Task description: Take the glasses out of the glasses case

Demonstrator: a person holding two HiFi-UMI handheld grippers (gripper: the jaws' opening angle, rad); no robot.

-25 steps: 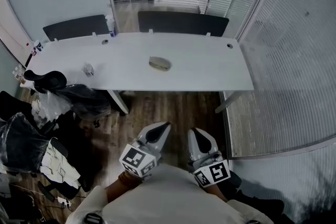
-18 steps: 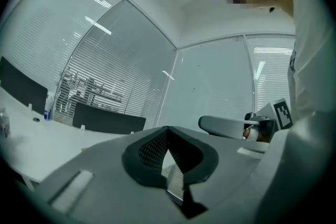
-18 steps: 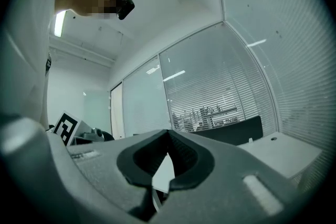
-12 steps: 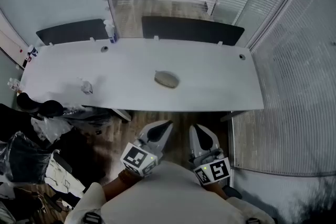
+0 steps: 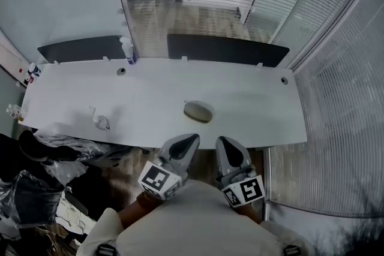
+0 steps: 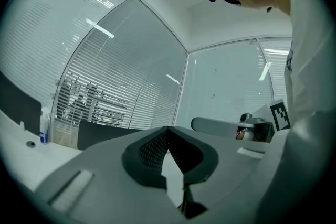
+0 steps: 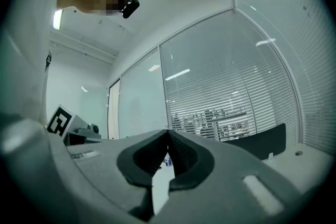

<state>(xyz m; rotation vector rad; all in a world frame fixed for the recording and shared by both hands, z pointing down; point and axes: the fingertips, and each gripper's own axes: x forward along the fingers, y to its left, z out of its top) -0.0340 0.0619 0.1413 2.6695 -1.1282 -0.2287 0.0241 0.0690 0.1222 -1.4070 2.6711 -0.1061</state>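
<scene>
Plainly, the job has hardly begun: the glasses case (image 5: pixel 198 111), a small greyish oval, lies on the white table (image 5: pixel 264 111) and looks shut as far as I can judge. It sits a little right of the frame's centre, near the table's lower edge, and no glasses show anywhere. Both tools hang at the bottom middle of the head view, off the table's near edge and apart from the case, touching nothing. The left gripper (image 5: pixel 191 141) points up the frame toward the case's left end. The right gripper (image 5: pixel 221 142) sits just beside it on the right, aimed a little to the right of the case. In the left gripper view the two dark pads meet at their tips with nothing between them, and only a glass wall with blinds shows beyond. The right gripper view reads the same, jaws pressed together and empty, with the table's surface running off at the lower right. The case itself appears in neither gripper view. Elsewhere, a spray bottle (image 5: pixel 128 49) stands at the table's far edge toward the upper left, and a small crumpled scrap (image 5: pixel 101 122) lies at the left. Two dark chairs (image 5: pixel 225 50) sit behind the table. What is left, by my reckoning, is everything: reach the case, spread the jaws, steady the case with one claw, lift the lid with the other, and draw the glasses out.
</scene>
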